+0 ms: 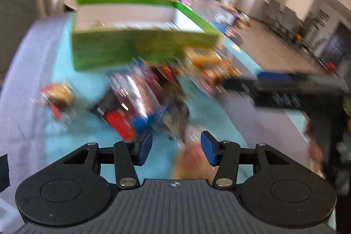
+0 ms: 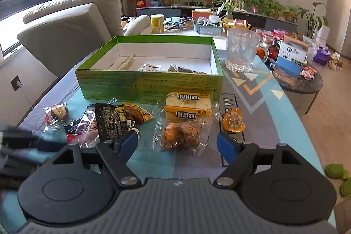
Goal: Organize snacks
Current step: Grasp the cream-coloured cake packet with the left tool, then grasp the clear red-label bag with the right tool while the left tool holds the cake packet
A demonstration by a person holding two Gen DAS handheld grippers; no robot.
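Note:
A green box (image 2: 149, 84) with a white inside stands open on the table and holds a few snack packs (image 2: 186, 70). In front of it lie loose snacks: a yellow pack (image 2: 188, 109), a clear bag of brown pieces (image 2: 182, 135), a black pack (image 2: 114, 122), an orange jelly cup (image 2: 233, 121) and a small wrapped round snack (image 2: 57, 113). My right gripper (image 2: 176, 145) is open and empty, just short of the clear bag. My left gripper (image 1: 176, 147) is open and empty above the blurred snack pile (image 1: 140, 100); the green box (image 1: 131, 47) lies beyond it.
A glass mug (image 2: 242, 52) stands right of the box. A low round table (image 2: 307, 89) with a carton and snacks is at the right. A sofa (image 2: 65, 36) is at the left. The other gripper shows at the right in the left wrist view (image 1: 285, 89).

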